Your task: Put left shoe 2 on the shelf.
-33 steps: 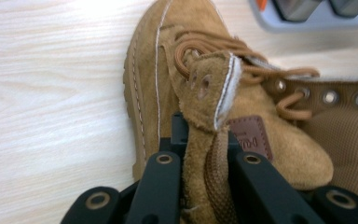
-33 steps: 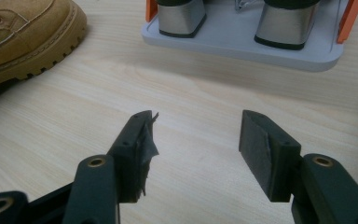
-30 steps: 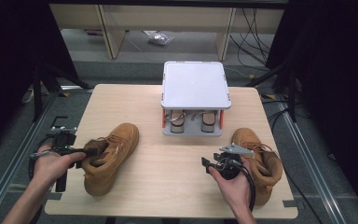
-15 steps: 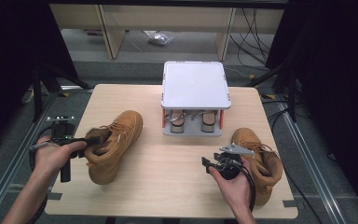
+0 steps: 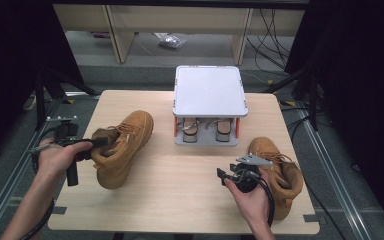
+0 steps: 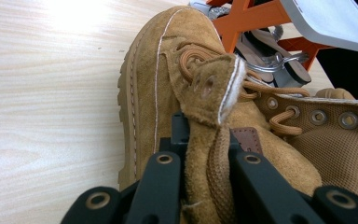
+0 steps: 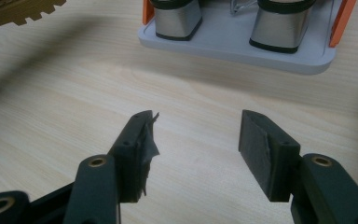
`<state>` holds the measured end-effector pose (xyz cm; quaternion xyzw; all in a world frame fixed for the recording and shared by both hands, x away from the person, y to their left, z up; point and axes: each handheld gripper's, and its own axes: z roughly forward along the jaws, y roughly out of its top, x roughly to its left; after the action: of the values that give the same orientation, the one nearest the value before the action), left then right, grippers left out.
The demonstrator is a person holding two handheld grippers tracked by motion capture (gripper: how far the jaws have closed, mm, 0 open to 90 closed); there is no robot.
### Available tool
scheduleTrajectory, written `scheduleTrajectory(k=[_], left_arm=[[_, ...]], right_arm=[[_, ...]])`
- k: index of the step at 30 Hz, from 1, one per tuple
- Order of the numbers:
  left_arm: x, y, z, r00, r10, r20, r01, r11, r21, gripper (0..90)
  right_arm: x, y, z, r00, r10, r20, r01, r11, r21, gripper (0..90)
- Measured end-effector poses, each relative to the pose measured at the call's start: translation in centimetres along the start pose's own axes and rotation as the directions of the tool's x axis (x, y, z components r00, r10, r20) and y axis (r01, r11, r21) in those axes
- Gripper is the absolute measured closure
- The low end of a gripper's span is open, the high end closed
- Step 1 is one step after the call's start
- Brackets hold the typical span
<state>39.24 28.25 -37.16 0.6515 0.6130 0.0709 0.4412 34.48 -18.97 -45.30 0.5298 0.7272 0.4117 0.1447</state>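
The left gripper (image 6: pixel 205 172), clamped on the left boot's (image 5: pixel 121 147) collar, has swung its toe toward one o'clock — likely bound for the rack (image 5: pixel 208 92) — while the right gripper (image 7: pixel 196 144) waits, jaws apart

Wooden counter (image 5: pixel 180 190) is seen mid-frame. A grey two-tier rack with orange posts (image 5: pixel 208 107) is set at its upper centre, with a pair of sandals (image 5: pixel 205 131) stowed on the lower tier. Pale shelving (image 5: pixel 130 30) and loose cables (image 5: pixel 275 25) are seen on the floor along the upper frame.
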Motion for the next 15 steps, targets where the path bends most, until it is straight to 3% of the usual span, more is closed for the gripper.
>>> scheduleTrajectory(k=[4, 6, 15], left_arm=[[-0.1, 0.3, 0.1, 1.0000, -0.005, -0.009, 0.005, 0.9999, -0.017, 83.6], [0.0, 0.5, 0.2, 0.9999, -0.009, -0.008, 0.009, 0.9997, -0.024, 83.6], [0.1, 1.5, 0.2, 0.9994, -0.033, 0.010, 0.033, 0.9987, -0.039, 83.6]], right_arm=[[0.0, 0.0, -0.1, 1.0000, -0.005, 0.009, 0.004, 1.000, 0.014, 46.1], [-0.2, 0.1, 0.0, 0.9991, -0.041, 0.014, 0.041, 0.999, 0.004, 46.1], [-0.3, 0.0, 0.0, 0.9995, -0.031, 0.003, 0.031, 1.000, -0.001, 46.2]])
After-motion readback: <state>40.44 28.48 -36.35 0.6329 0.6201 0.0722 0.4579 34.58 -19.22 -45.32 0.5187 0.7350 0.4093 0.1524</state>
